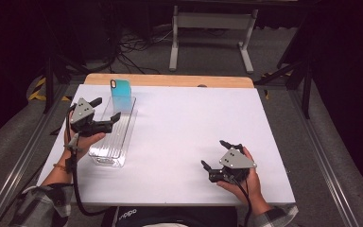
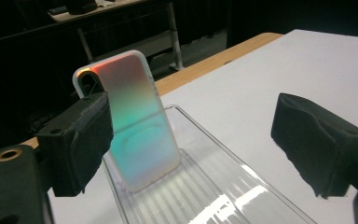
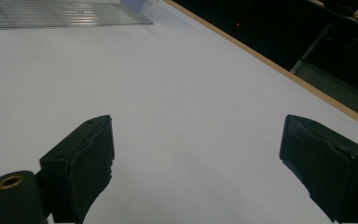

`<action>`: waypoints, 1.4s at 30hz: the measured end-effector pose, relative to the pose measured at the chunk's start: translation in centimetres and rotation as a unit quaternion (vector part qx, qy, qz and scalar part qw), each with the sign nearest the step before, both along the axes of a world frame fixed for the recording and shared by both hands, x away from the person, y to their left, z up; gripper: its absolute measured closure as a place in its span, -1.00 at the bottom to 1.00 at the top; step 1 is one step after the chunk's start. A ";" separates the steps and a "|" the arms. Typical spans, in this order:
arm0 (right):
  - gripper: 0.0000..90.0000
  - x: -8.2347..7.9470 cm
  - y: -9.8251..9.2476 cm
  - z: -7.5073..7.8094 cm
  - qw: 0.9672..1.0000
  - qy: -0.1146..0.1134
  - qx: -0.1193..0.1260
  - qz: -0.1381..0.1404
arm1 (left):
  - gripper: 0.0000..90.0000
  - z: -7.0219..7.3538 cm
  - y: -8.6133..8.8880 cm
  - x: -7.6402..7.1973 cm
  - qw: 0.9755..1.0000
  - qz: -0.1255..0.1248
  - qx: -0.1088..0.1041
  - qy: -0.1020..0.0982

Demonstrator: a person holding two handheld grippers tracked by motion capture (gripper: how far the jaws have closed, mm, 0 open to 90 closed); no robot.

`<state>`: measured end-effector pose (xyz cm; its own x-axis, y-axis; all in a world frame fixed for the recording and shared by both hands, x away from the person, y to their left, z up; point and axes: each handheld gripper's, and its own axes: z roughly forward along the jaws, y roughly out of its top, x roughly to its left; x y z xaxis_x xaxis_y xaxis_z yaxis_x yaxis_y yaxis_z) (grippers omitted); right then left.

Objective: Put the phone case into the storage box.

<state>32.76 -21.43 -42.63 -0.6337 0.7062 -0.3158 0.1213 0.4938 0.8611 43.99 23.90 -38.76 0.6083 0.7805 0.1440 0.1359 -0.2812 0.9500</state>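
The phone case (image 2: 137,123) stands nearly upright at the far end of the clear tray (image 2: 242,186), upper left of the high view. The left claw (image 1: 105,113) gapes wide, empty, just beside it; a nudge from a jaw could topple the case. The right claw (image 1: 216,153) idles open on the bench (image 1: 184,127).

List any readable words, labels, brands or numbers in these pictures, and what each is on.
White lettering on the dark clothing at the table's near edge, high view: too small and blurred to read.
Phone case and clear tray: no writing to be seen.
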 end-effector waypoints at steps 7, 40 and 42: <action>-0.76 0.0 0.1 0.3 1.000 -0.007 0.004 0.004 | -0.82 0.1 -0.1 -0.6 1.000 -0.005 -0.003 -0.006; -0.76 -0.3 0.1 0.6 1.000 -0.023 0.003 0.005 | -0.91 0.3 -0.2 -4.9 0.998 -0.061 -0.020 -0.026; -0.76 -0.4 0.1 0.6 1.000 -0.024 0.001 0.004 | -0.92 0.3 -0.4 -4.9 0.997 -0.064 -0.020 -0.027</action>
<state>32.36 -21.33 -42.00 -0.6236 0.7020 -0.3440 0.0765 0.4927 0.8668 39.05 23.55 -38.44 0.6951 0.7031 0.1498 0.0498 -0.2550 0.9657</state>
